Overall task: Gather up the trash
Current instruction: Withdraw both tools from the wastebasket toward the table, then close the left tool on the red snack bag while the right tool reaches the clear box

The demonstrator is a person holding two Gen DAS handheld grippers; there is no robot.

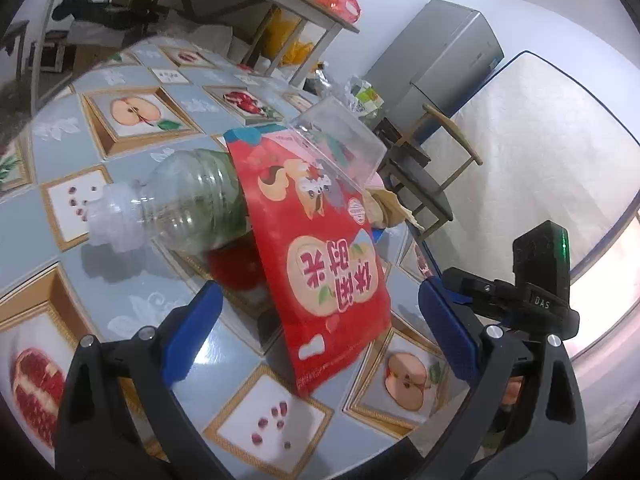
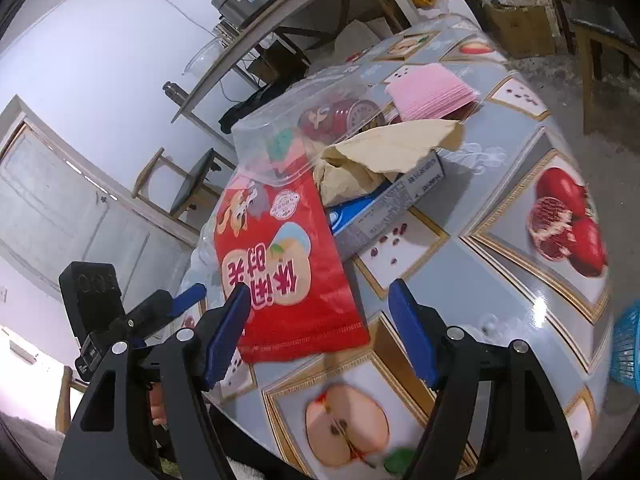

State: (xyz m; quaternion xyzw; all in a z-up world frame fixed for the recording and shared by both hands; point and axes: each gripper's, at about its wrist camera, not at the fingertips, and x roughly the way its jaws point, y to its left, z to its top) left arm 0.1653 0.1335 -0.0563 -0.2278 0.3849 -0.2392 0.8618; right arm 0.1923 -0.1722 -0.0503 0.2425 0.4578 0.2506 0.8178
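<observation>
Although the task is to collect trash, nothing appears collected yet: every item of litter in view lies on the round table with the glossy fruit-print cloth (image 2: 500,184). A red foil snack pouch with printed characters (image 1: 320,264) leans across a clear, empty plastic bottle with a pale cap (image 1: 176,200), which lies on its side. On the pouch's far end rests a clear plastic clamshell tray (image 2: 288,128). Beside these sit crumpled tan paper (image 2: 384,148), a blue-and-grey cardboard carton (image 2: 384,204) under it, and a pink ribbed sheet (image 2: 430,94) further back.

Left gripper (image 1: 320,324): jaws wide, nothing between the pads, with the pouch's near corner lying in the gap ahead. Right gripper (image 2: 318,324): jaws likewise wide and empty, the pouch's sealed lower edge just ahead of and between the fingers. Both point at the same pouch from neighbouring sides; in my judgement, this is an approach, with the whole pick-up and disposal outstanding.

Clearances: the near tabletop below the pouch is bare cloth, giving room to come in. The two grippers stand near each other, so crowding is a risk. Lifting the pouch may tip the tray or roll the bottle. A blue plastic basket (image 2: 626,344) shows past the table's right edge, possibly the bin; I cannot confirm this.
</observation>
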